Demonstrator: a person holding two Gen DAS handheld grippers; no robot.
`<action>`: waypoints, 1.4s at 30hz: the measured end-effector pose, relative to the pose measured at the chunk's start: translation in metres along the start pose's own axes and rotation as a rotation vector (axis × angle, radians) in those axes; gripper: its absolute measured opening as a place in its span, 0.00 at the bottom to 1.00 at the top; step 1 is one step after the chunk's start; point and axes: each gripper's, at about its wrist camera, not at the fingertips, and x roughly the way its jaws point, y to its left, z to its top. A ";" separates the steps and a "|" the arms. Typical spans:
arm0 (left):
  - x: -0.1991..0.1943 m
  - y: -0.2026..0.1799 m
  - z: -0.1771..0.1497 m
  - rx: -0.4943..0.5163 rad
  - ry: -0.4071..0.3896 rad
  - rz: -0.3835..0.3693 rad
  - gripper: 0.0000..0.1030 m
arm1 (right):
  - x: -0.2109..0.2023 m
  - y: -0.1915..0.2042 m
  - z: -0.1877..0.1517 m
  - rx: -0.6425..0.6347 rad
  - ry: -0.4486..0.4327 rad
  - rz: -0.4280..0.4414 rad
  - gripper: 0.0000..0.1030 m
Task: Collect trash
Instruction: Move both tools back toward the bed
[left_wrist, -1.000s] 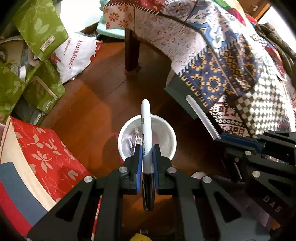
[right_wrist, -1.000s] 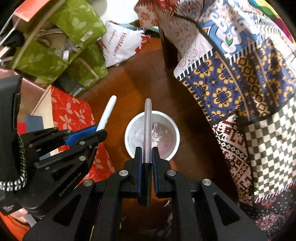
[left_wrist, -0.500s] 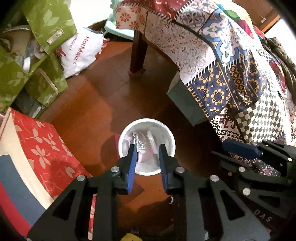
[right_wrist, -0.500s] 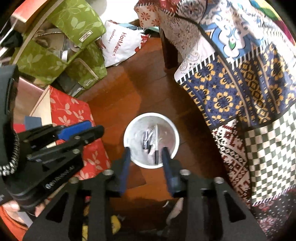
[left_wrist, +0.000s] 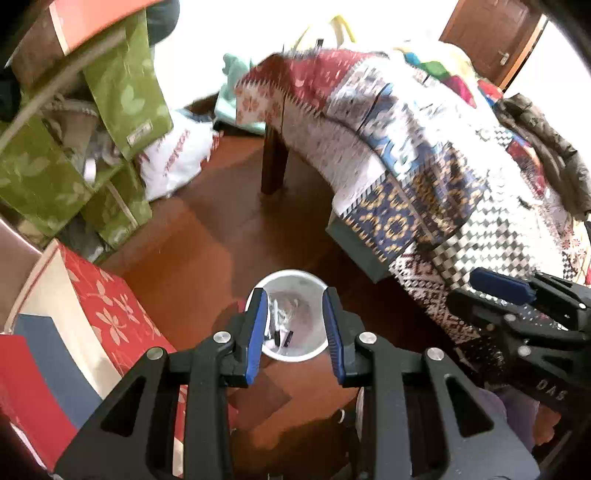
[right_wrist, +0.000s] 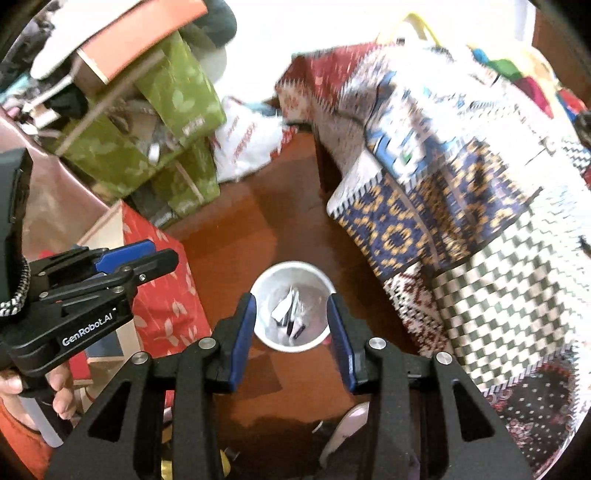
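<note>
Fingers (right_wrist: 62, 395) gripping the handle appear only right-side.

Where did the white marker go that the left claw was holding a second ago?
Yes, it moved: it dropped from the left claw into the white bin below.

A glossy reddish-brown wooden floor (left_wrist: 207, 236) is seen. On it a round white plastic bin (left_wrist: 291, 317) is stood, with small black and white scraps held inside. A red box with white leaf print (left_wrist: 110, 302) is set to its left, a white printed plastic bag (left_wrist: 173, 162) further back, and a dark wooden leg (left_wrist: 274, 162) beyond.
</note>
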 end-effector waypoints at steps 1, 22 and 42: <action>-0.008 -0.004 0.001 0.005 -0.017 0.000 0.29 | -0.008 -0.001 0.000 0.000 -0.019 -0.005 0.35; -0.139 -0.167 0.028 0.170 -0.353 -0.135 0.29 | -0.200 -0.096 -0.042 0.123 -0.424 -0.154 0.35; -0.077 -0.358 0.069 0.372 -0.273 -0.294 0.34 | -0.250 -0.260 -0.092 0.350 -0.463 -0.355 0.35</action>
